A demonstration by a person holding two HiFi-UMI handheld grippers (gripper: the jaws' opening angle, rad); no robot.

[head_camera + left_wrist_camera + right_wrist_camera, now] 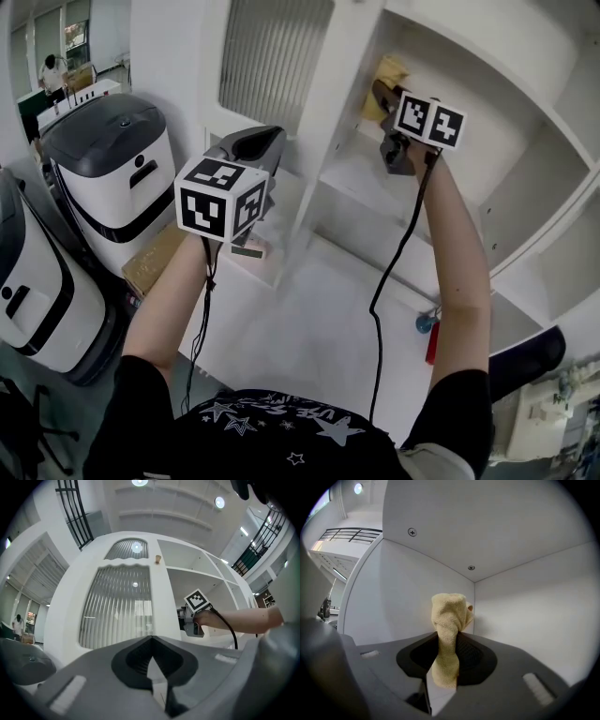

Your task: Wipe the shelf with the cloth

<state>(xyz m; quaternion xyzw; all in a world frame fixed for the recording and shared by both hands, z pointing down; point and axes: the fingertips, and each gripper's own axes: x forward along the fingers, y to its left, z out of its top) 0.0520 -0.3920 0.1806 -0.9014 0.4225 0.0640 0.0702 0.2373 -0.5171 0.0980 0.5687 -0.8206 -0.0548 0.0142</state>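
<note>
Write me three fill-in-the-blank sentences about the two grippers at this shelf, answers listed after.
1. The right gripper is shut on the ____.
2. The left gripper holds ____, its jaws together.
3. The right gripper reaches inside the white ____.
Missing words: cloth; nothing; shelf.

Shelf bay [361, 178] open in front, rear corner [474, 588] close ahead, white units [122, 187] crowding left
</note>
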